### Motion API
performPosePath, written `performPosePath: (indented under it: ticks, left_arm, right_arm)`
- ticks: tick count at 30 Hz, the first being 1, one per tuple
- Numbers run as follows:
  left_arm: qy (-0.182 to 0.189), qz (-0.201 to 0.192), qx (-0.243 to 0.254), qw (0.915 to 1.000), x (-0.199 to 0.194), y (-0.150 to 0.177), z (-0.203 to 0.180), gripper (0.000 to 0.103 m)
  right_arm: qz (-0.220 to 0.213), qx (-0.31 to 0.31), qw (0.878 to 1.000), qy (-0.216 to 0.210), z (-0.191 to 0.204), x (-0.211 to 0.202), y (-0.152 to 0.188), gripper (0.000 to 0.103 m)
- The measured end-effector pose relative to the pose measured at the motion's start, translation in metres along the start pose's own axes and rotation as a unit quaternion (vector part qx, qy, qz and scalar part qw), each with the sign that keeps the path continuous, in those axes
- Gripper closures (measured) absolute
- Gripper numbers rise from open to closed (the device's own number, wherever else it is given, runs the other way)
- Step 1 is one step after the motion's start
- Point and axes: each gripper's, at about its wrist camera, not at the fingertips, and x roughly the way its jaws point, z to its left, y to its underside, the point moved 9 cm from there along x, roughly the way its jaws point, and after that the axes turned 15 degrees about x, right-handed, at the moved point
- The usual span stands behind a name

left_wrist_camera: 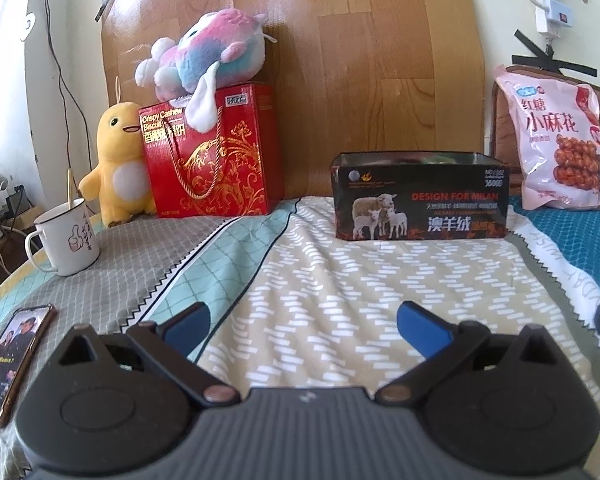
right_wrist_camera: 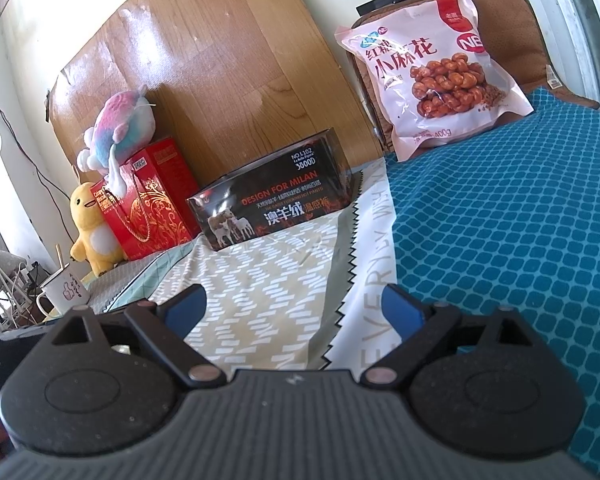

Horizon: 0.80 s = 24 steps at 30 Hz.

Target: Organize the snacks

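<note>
Both tools, left tool (left_wrist_camera: pixel 302 326) and right tool (right_wrist_camera: pixel 294 306), gape empty at frame bottom. Upper right, the snack bag (right_wrist_camera: pixel 432 76) sits outside the open box (left_wrist_camera: pixel 420 196); organizing looks unstarted.

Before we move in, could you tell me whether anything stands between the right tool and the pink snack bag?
Nothing visible does. The right tool is open, and only bare teal bedding lies between it and the pink snack bag, which leans against a brown cushion. The black box sits off to the left.

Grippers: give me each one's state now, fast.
Left gripper: open, holding nothing.
Right gripper: open, holding nothing.
</note>
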Motion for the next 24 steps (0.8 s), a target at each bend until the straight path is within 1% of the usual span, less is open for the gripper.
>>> performPosePath:
  ticks: [4,13,24]
  left_arm:
    - [0.012,-0.002,0.001,0.9999,-0.006,-0.006,-0.002,0.000]
    - [0.017,0.000,0.015,0.9997,-0.013,-0.014,-0.007,0.000]
    - [0.033,-0.002,0.021,0.9992,-0.016,-0.023,-0.013,0.000]
  right_arm:
    - [0.000,0.001,1.000,-0.001,0.000,0.000,0.000,0.007]
    - [-0.002,0.007,1.000,-0.001,0.000,-0.001,0.000,0.007]
    - [-0.003,0.011,1.000,-0.001,-0.001,-0.002,0.000,0.007]
